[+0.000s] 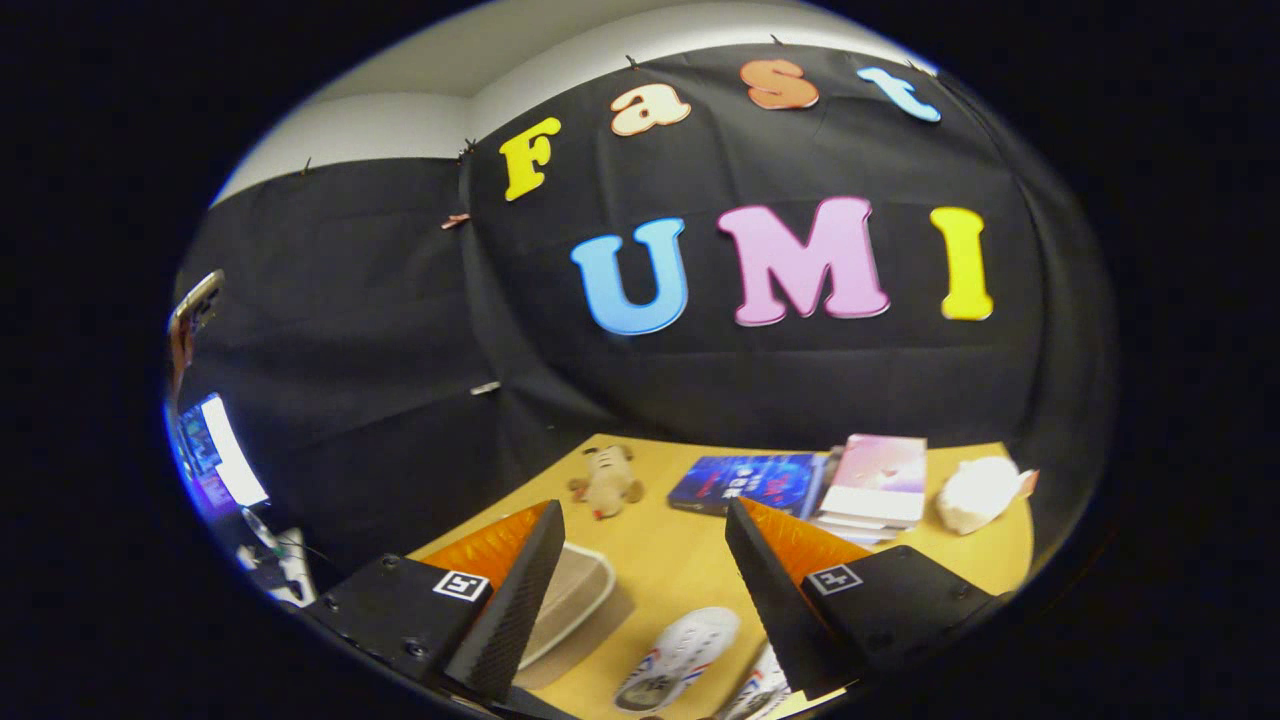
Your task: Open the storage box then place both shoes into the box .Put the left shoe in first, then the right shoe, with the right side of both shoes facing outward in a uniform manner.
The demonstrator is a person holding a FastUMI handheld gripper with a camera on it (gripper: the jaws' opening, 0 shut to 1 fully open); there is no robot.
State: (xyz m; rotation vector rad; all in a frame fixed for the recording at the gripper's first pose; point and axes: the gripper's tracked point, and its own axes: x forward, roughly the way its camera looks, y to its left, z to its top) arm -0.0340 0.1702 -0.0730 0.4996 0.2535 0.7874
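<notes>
Gripper (645, 520) fingers spread apart, holding nothing, raised over the table (680, 560). Below and between them lies one shoe (678, 658), long axis slanting away to the right — a second shoe (757, 690) just beside the right finger. The box (570, 598) sits behind the left finger, so it is the nearer first reach

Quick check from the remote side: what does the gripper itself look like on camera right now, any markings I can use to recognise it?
The gripper has two wedge-shaped fingers with finely textured inner faces. Each is mounted on a dark, boxy block fixed with screws, and each block carries a small square black-and-white tag near the finger's base. The fingers stand apart. No cables are visible on it.
</notes>
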